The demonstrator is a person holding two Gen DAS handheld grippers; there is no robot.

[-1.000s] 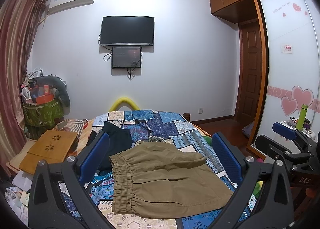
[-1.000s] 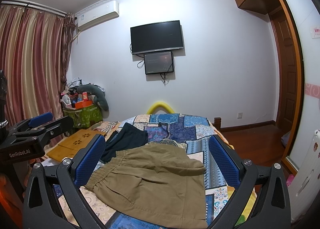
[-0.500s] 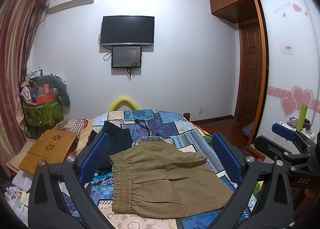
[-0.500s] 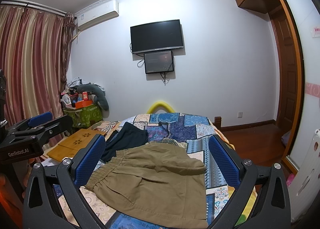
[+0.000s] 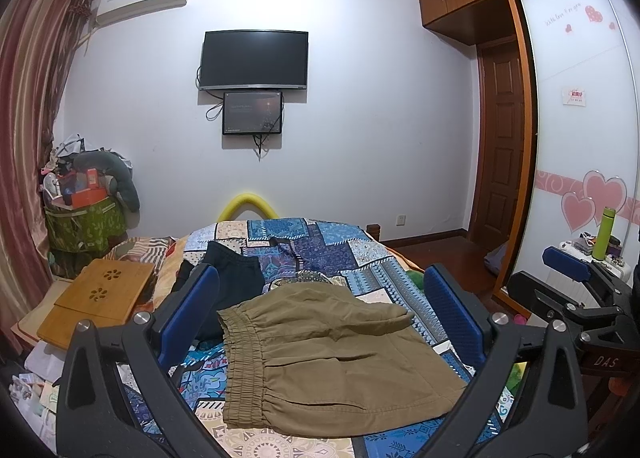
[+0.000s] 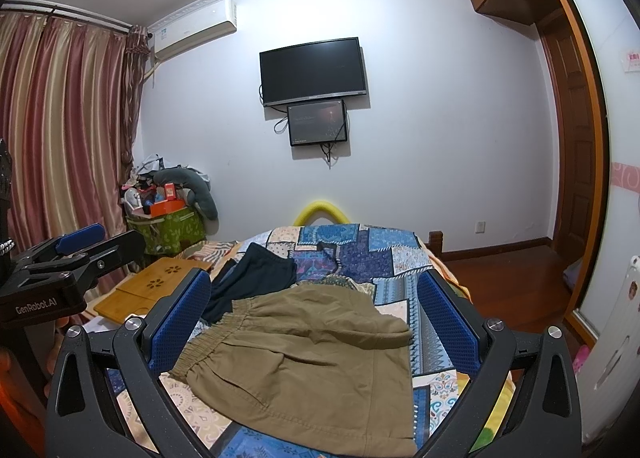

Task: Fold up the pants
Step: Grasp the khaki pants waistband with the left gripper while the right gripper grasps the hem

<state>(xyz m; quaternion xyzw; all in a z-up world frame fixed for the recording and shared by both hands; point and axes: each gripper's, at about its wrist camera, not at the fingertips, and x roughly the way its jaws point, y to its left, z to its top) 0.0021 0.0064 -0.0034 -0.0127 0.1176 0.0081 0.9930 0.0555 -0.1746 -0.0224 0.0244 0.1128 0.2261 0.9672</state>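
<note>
Both claws spread wide, empty: left gripper (image 5: 320, 312), right gripper (image 6: 314, 316). Risk: grabbing one layer of the olive-khaki elastic-waist pants (image 5: 320, 354) skews the fold.

Khaki pants (image 5: 320, 358) hem cut off below in right view, dark garment (image 5: 232, 294) partly hidden behind left tool (image 5: 320, 318)

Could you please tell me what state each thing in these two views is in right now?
Left claw: open, empty, above the bed.
Right claw: open, empty.
Khaki pants: lying on the quilt, partly folded, not gripped.
Dark garment: lying beside the khaki pants, loose.
TV: screen dark.
Small screen: dimly lit.
Curtain: drawn.
</note>
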